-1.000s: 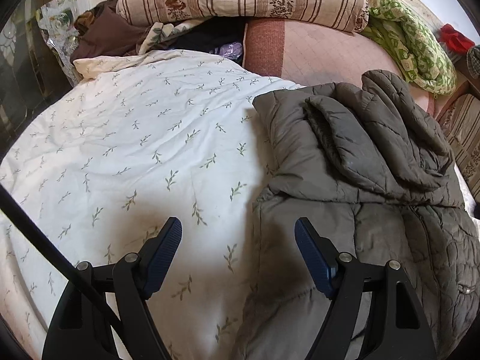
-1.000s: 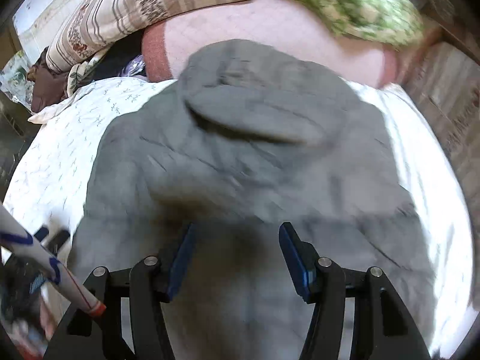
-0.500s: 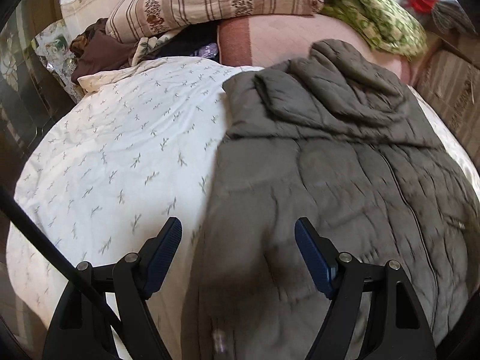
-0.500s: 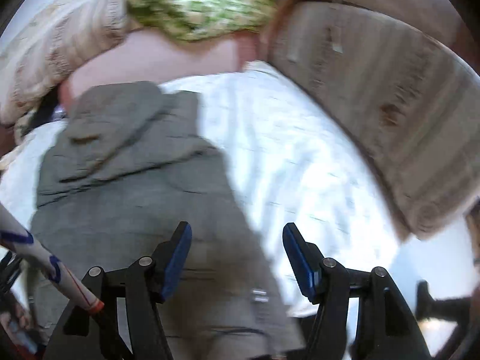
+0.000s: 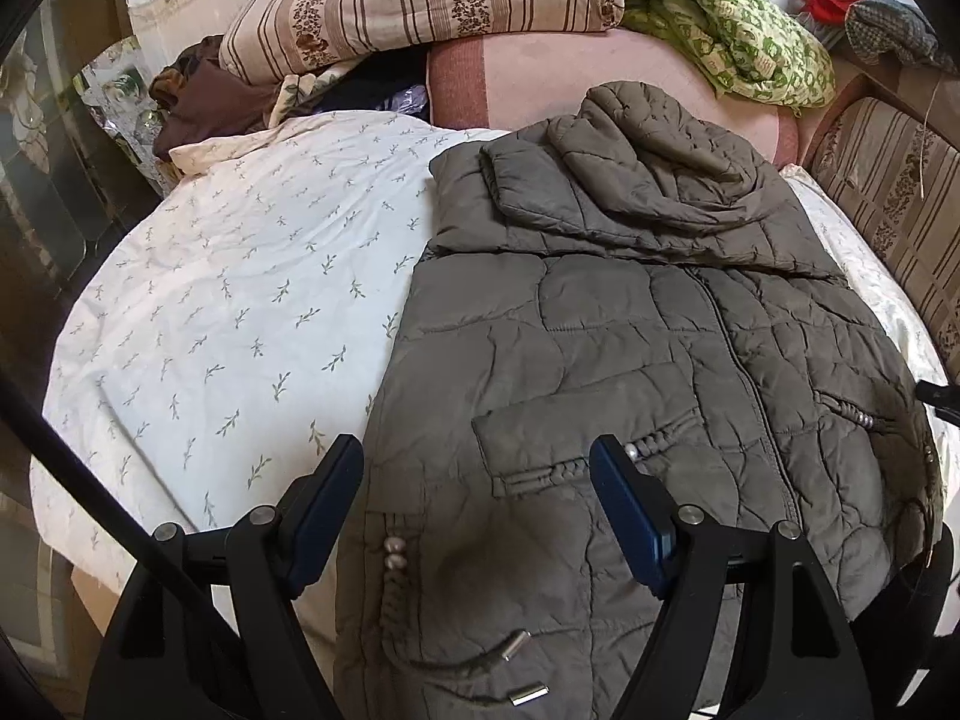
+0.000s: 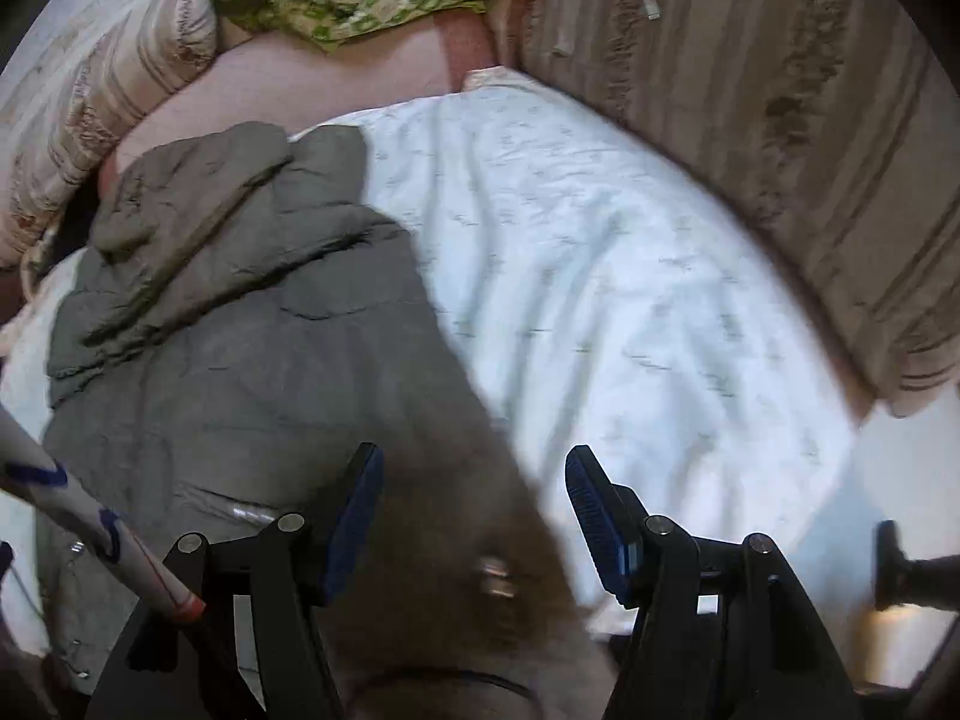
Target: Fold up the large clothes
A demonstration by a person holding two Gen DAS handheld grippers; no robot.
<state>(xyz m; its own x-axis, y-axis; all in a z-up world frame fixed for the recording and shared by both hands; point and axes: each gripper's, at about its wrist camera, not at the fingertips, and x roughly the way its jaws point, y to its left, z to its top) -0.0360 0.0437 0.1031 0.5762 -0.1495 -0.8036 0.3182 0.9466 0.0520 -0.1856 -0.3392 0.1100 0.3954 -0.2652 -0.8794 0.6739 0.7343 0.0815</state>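
Since both views have swung across bed (image 5: 228, 312), quilted jacket (image 5: 630, 360) now lies beneath left hand-held gripper (image 5: 477, 507) and right hand-held gripper (image 6: 471, 510): both spread, holding nothing (hem corners reachable; next fold pending).

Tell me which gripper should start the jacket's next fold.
Probably either: the left gripper hangs open over the jacket hem near its left edge, and the right gripper hangs open over its right edge. A slight lean to right.
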